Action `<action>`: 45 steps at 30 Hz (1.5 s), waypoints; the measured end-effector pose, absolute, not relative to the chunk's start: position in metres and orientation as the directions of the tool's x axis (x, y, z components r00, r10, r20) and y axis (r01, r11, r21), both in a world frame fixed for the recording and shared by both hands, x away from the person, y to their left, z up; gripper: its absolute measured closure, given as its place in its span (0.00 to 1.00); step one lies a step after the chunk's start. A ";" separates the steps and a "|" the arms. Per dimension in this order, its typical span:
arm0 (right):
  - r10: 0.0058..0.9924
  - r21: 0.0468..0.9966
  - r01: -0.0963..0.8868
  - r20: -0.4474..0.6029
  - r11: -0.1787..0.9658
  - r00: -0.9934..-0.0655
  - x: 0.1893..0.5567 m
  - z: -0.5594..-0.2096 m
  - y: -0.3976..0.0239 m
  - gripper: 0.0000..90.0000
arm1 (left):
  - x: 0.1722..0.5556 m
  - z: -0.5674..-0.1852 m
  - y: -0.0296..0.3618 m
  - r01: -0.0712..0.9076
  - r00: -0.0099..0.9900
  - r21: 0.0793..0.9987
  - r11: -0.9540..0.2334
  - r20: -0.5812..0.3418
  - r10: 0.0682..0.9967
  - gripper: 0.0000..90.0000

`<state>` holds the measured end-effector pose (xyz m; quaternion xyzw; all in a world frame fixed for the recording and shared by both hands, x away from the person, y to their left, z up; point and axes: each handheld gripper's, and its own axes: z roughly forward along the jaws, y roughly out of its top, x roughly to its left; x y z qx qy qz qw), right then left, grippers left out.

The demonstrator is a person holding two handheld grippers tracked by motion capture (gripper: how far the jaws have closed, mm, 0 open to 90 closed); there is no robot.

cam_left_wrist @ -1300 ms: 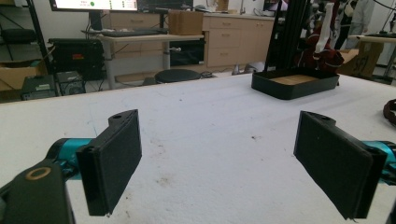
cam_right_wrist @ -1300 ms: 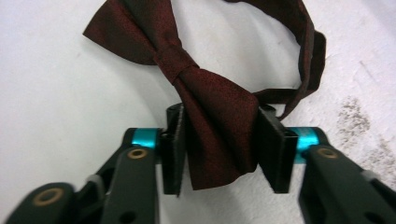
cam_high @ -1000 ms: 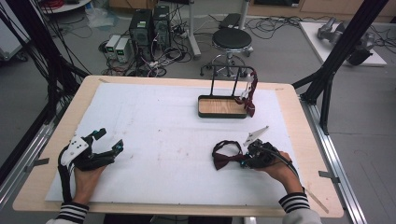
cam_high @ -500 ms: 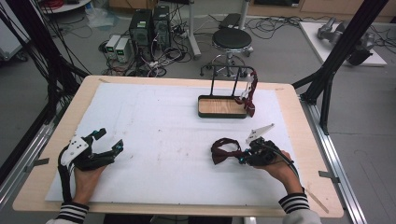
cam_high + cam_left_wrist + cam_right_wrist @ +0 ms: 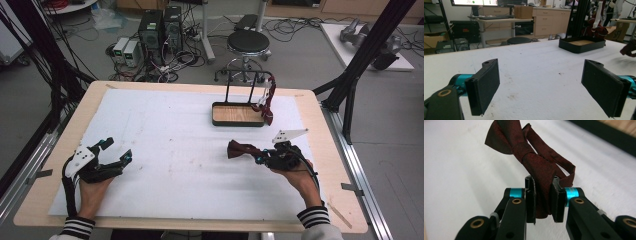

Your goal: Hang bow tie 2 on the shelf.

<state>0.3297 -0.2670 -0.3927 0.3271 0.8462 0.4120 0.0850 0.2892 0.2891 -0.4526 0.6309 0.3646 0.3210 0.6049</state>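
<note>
A dark red bow tie (image 5: 240,149) hangs a little above the white sheet at the table's right, and my right gripper (image 5: 259,159) is shut on it. In the right gripper view the pads pinch one folded end of the bow tie (image 5: 536,162), and its knot and other wing stick out beyond my right gripper (image 5: 543,202). My left gripper (image 5: 118,150) rests at the table's near left, open, with nothing between its jaws. The left gripper view looks past my left gripper (image 5: 541,87) over bare sheet, with the held bow tie (image 5: 629,48) at the right edge.
A black tray with a wooden floor (image 5: 237,124) stands at the far middle right under a thin black rack. A second dark red bow tie (image 5: 267,100) hangs from the rack's right end. The white sheet (image 5: 175,150) covers most of the table. A stool (image 5: 248,42) and computers stand on the floor beyond.
The right gripper has raised the bow tie a little off the sheet and carried it slightly toward the far side. The left gripper has stayed put.
</note>
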 end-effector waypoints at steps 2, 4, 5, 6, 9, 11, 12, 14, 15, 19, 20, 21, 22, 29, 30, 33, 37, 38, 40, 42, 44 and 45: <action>0.637 0.774 0.480 0.130 0.413 -0.760 0.330 -0.390 -0.268 0.87 | 0.289 -0.453 0.289 0.072 0.528 0.997 -0.002 -0.036 0.849 0.17; 0.643 0.785 0.477 0.134 0.396 -0.754 0.330 -0.389 -0.269 0.87 | 0.289 -0.453 0.289 0.073 0.527 0.997 -0.001 -0.038 0.849 0.17; 0.647 0.797 0.470 0.133 0.381 -0.750 0.330 -0.387 -0.269 0.87 | 0.289 -0.453 0.289 0.072 0.528 0.997 -0.002 -0.037 0.849 0.17; 0.665 0.816 0.462 0.134 0.346 -0.735 0.331 -0.385 -0.271 0.87 | 0.289 -0.453 0.289 0.073 0.527 0.997 -0.001 -0.038 0.849 0.17; 0.689 0.846 0.448 0.142 0.288 -0.711 0.331 -0.381 -0.275 0.87 | 0.289 -0.453 0.289 0.073 0.527 0.997 -0.001 -0.038 0.849 0.17; 0.695 0.854 0.446 0.149 0.269 -0.704 0.332 -0.380 -0.275 0.87 | 0.289 -0.453 0.289 0.073 0.526 0.997 -0.001 -0.038 0.849 0.17; 0.699 0.858 0.443 0.150 0.260 -0.699 0.332 -0.380 -0.276 0.87 | 0.289 -0.453 0.289 0.073 0.526 0.997 -0.001 -0.038 0.849 0.17; 0.715 0.872 0.434 0.154 0.227 -0.682 0.331 -0.377 -0.279 0.87 | 0.289 -0.453 0.289 0.073 0.526 0.997 -0.001 -0.038 0.849 0.17; 0.715 0.872 0.434 0.154 0.227 -0.682 0.331 -0.377 -0.279 0.87 | 0.289 -0.453 0.289 0.073 0.526 0.997 -0.001 -0.038 0.849 0.17; 0.733 0.880 0.429 0.155 0.203 -0.663 0.331 -0.375 -0.283 0.87 | 0.289 -0.453 0.289 0.073 0.526 0.997 -0.001 -0.038 0.850 0.17; 0.738 0.882 0.429 0.154 0.198 -0.657 0.331 -0.375 -0.284 0.87 | 0.289 -0.453 0.289 0.073 0.526 0.997 -0.001 -0.038 0.850 0.17; 0.741 0.885 0.423 0.149 0.196 -0.655 0.332 -0.374 -0.284 0.87 | 0.289 -0.453 0.289 0.073 0.526 0.997 -0.001 -0.038 0.850 0.17; 0.747 0.889 0.413 0.139 0.195 -0.650 0.332 -0.372 -0.283 0.87 | 0.289 -0.453 0.289 0.073 0.526 0.997 0.000 -0.038 0.850 0.17; 0.766 0.915 0.368 0.117 0.164 -0.632 0.336 -0.361 -0.278 0.86 | 0.289 -0.453 0.289 0.073 0.526 0.997 -0.001 -0.038 0.849 0.17; 0.771 0.917 0.367 0.118 0.158 -0.626 0.336 -0.360 -0.277 0.86 | 0.289 -0.453 0.289 0.073 0.526 0.997 0.000 -0.038 0.849 0.17; 0.771 0.921 0.362 0.127 0.142 -0.625 0.339 -0.356 -0.275 0.86 | 0.289 -0.453 0.289 0.073 0.526 0.997 0.000 -0.039 0.849 0.17; 0.782 0.930 0.351 0.134 0.113 -0.609 0.340 -0.352 -0.274 0.86 | 0.289 -0.453 0.289 0.074 0.526 0.997 0.001 -0.040 0.849 0.17; 0.790 0.933 0.344 0.132 0.104 -0.598 0.342 -0.350 -0.273 0.86 | 0.289 -0.453 0.289 0.074 0.526 0.997 0.001 -0.040 0.849 0.17; 0.795 0.936 0.339 0.132 0.097 -0.592 0.342 -0.349 -0.273 0.86 | 0.289 -0.453 0.289 0.074 0.526 0.997 0.001 -0.039 0.849 0.17; 0.805 0.938 0.335 0.128 0.092 -0.579 0.343 -0.346 -0.272 0.86 | 0.289 -0.453 0.289 0.074 0.526 0.997 0.000 -0.039 0.849 0.17; 0.813 0.942 0.325 0.120 0.088 -0.569 0.345 -0.344 -0.272 0.86 | 0.289 -0.453 0.289 0.073 0.526 0.997 0.000 -0.038 0.849 0.17; 0.821 0.942 0.327 0.123 0.081 -0.557 0.346 -0.341 -0.271 0.86 | 0.289 -0.453 0.289 0.073 0.526 0.997 -0.001 -0.038 0.850 0.17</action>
